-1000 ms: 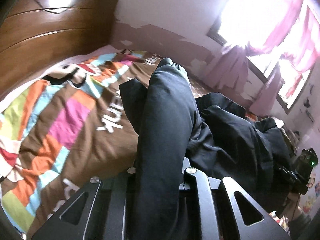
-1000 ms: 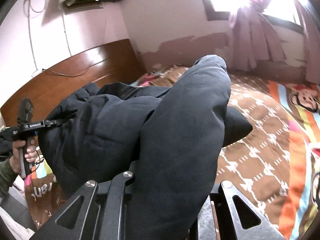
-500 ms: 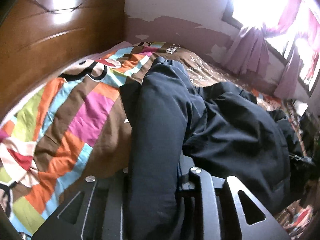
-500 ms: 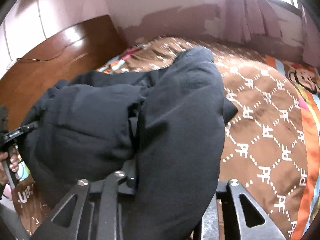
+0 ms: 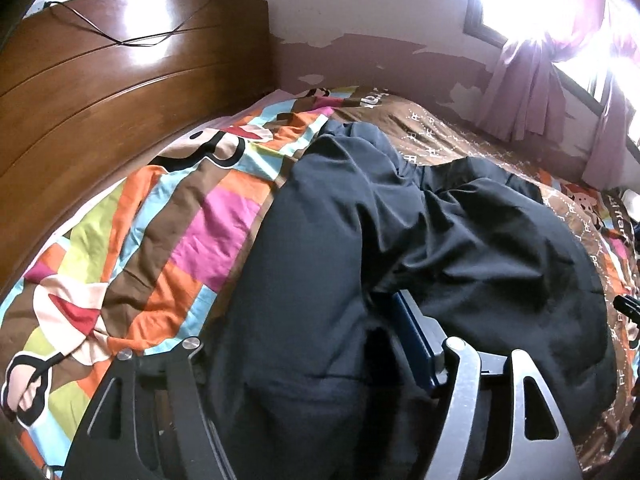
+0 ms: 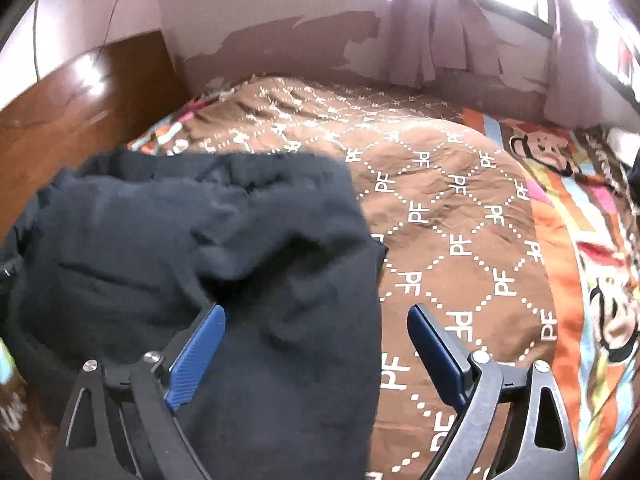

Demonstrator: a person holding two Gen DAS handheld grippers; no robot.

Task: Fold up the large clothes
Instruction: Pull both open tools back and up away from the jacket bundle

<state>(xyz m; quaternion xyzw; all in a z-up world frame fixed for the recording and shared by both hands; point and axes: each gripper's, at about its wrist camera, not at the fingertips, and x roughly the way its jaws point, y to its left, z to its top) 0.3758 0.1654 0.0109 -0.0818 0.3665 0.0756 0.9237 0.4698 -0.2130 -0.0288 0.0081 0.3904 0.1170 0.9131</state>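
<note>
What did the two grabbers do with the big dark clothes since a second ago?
The right gripper opened and let go of the dark garment, which came down from the air onto the bedspread. The left gripper also looks opened, cloth still draped between its fingers. The bed stayed put.

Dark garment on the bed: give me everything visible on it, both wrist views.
The dark garment is navy-black, matte, slightly puffy woven fabric, creased and bunched into soft folds. It lies across the patterned bedspread, with one straight edge facing the brown PF-print area. The right gripper stands open, its left blue pad against the cloth. In the left wrist view the left gripper looks open too; fabric drapes between its fingers, hiding one pad.
</note>
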